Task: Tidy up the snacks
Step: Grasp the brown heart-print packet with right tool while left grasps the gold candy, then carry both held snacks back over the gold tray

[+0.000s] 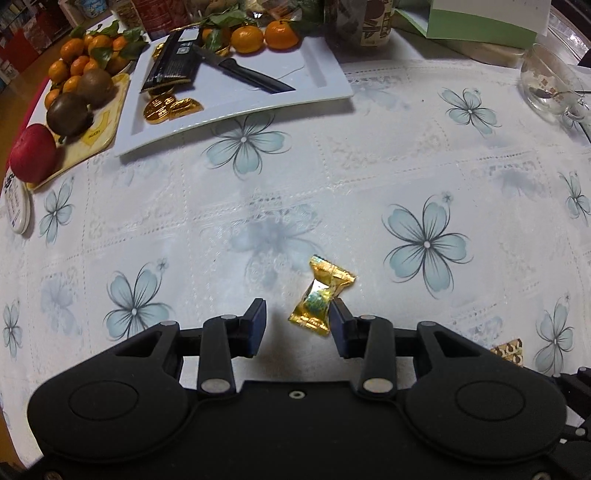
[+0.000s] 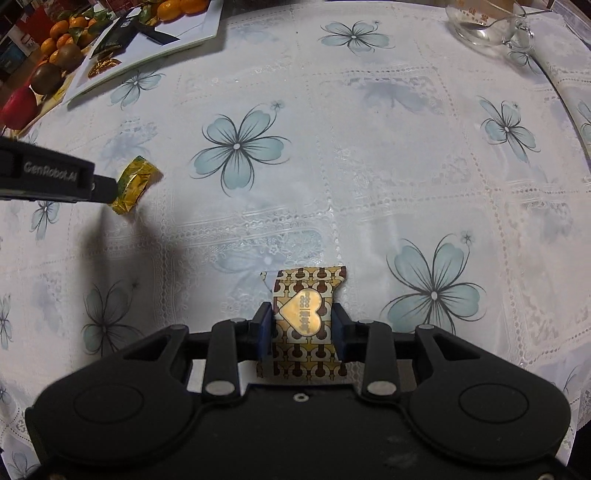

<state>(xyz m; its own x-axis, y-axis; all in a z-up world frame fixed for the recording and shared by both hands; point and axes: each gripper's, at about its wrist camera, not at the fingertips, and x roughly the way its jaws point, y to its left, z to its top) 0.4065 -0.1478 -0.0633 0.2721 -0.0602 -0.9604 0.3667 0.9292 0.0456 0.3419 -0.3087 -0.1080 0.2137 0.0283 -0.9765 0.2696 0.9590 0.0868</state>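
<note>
The right gripper [image 2: 302,325] is clamping a patterned candy [image 2: 304,325] for the far-left tray [image 1: 325,70], while the left gripper [image 1: 297,325] is hovering apart beside a gold candy [image 1: 321,295].

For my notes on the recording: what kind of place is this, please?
Probably a home dining table. It has a floral lace-pattern tablecloth, a board of tangerines and kiwis, a white tray holding a knife and snacks, and a glass cup.
</note>
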